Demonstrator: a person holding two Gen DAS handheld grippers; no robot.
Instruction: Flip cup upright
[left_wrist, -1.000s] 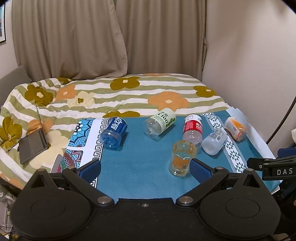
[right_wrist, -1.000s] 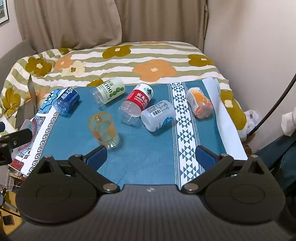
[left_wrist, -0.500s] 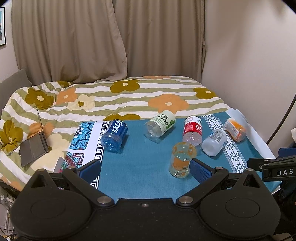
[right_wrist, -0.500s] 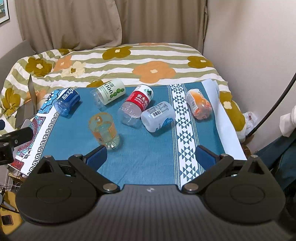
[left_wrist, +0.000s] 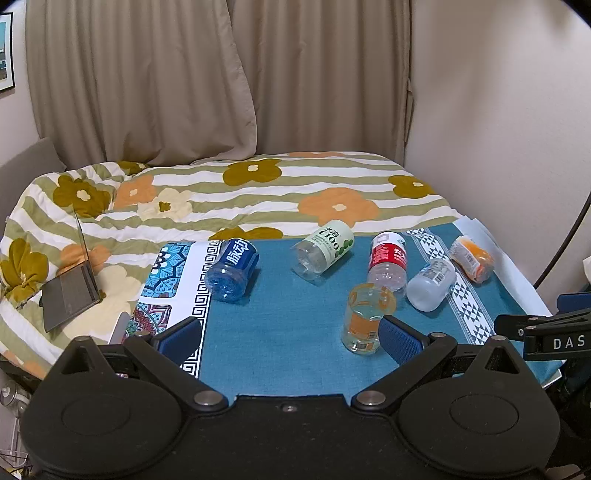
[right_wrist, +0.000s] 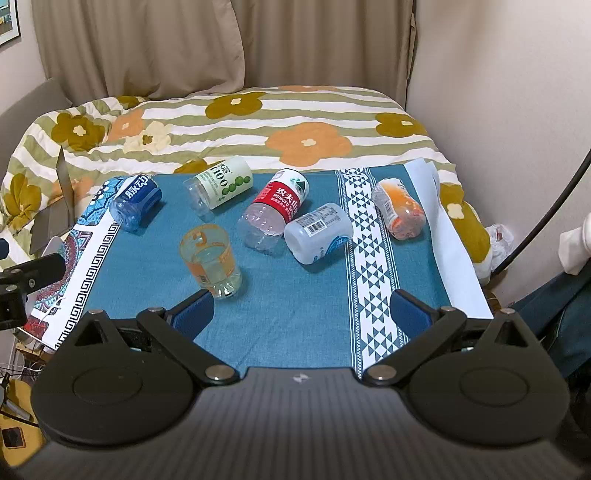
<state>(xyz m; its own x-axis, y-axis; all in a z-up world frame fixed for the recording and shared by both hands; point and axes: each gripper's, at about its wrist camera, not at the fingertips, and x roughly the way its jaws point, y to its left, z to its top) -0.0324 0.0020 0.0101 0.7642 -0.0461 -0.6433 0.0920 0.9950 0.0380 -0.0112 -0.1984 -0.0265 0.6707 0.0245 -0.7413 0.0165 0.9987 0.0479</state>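
Several cut bottle cups lie on a teal cloth on the table. One clear cup with an orange label stands upright near the front; it also shows in the right wrist view. On their sides lie a blue cup, a green-label cup, a red-label cup, a white-label cup and an orange cup. My left gripper is open and empty, its right pad next to the upright cup. My right gripper is open and empty, short of the cups.
A flower-patterned quilt covers the bed behind the table. A half-open laptop lies on it at the left. Curtains and a wall close the back and right. The right gripper's tip shows at the right edge.
Both grippers have lifted and drawn back slightly, so the cups sit a little lower and farther in view. No cup has moved.
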